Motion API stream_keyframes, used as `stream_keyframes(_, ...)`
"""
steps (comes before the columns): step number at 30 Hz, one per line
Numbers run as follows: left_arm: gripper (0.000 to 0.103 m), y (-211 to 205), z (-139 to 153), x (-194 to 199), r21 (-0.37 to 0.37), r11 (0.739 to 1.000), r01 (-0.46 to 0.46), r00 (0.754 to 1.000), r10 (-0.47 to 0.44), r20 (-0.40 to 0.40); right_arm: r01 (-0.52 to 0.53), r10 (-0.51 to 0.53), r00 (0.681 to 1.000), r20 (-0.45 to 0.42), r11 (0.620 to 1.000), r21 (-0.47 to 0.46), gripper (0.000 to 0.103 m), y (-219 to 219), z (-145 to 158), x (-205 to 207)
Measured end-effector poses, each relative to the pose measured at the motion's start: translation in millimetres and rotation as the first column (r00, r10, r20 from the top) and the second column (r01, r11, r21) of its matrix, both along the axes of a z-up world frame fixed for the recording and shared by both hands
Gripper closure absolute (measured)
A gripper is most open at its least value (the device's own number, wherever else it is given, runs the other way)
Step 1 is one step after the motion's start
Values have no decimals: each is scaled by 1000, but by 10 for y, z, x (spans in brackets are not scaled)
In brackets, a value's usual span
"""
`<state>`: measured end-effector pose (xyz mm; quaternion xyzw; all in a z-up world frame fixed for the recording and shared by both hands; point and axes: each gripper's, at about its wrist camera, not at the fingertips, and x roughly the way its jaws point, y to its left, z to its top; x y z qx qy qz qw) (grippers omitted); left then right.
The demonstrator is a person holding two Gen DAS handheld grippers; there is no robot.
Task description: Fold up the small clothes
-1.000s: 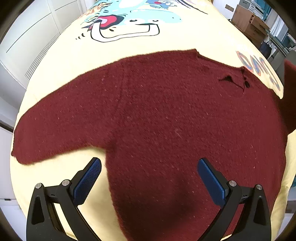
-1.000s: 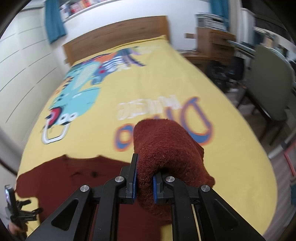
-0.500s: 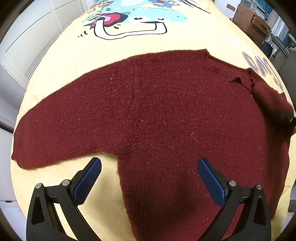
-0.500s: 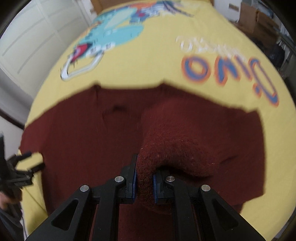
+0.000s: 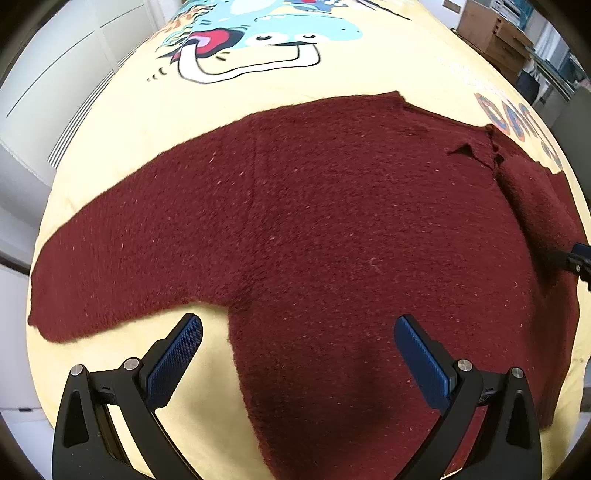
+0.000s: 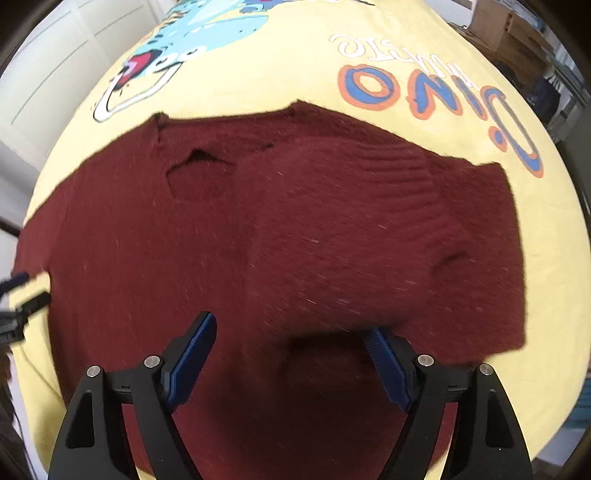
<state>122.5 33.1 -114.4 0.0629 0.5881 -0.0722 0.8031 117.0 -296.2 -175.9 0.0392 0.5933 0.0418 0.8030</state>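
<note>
Left wrist view, from left to right: white panelled cupboard doors (image 5: 62, 85) fill the upper left of the frame, and beside them my yellow bedspread printed with a blue cartoon dinosaur (image 5: 122, 129) covers the whole surface. On it lies the dark red knitted sweater (image 5: 314, 229), one sleeve stretched flat toward the left edge, the body running down to the bottom of the frame. My left gripper (image 5: 297, 350) hangs above the hem with its blue pads wide apart and nothing between them. At the upper right stand brown cardboard boxes (image 5: 491, 29), and the tip of my right gripper (image 5: 580, 258) shows at the right edge.

Right wrist view: the same white doors at the upper left, then the sweater's neck opening (image 6: 195, 162) left of centre. The other sleeve (image 6: 369, 229) is folded over the body in the middle of the frame. My right gripper (image 6: 291, 350) is at the bottom, jaws opening, the sleeve's end lying loose between the pads, which no longer press it. Orange and blue lettering (image 6: 424, 92) crosses the bedspread at the upper right.
</note>
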Motion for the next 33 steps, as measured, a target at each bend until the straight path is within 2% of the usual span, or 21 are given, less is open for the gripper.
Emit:
stream_keyframes(6,1,-404,102,55,-22,995,99,995,-99,18,27,-27,1000,-5,999,29,19,-331,18,-357)
stream_keyframes(10,1,-921,237,90,-37,973,229,972,-227,57,88,-88,996,-6,996,1,19,-579,13,-571)
stream_keyframes(14,1,-1614,339,83,-21,925,379,922,-375,92,142,-142,990,0,990,10,19,-776,-8,-715)
stream_keyframes(20,1,-2631,250,-2,34,822,569,819,-570,74,196,-196,981,-1,980,37,19,-959,-51,-815)
stream_keyframes(24,1,-3023,5,10,107,762,638,763,-645,43,220,-220,975,-1,974,56,19,-1075,-78,-865)
stream_keyframes(29,1,-3310,-295,4,174,710,683,722,-691,-15,247,-247,969,-4,967,70,19,-1207,-114,-914)
stream_keyframes(31,7,-3375,-382,17,186,701,689,717,-697,-26,261,-261,965,-7,962,77,19,-1265,-134,-944)
stream_keyframes(33,34,-3452,-476,60,210,703,679,724,-689,-35,270,-270,963,-13,960,78,19,-1296,-156,-954)
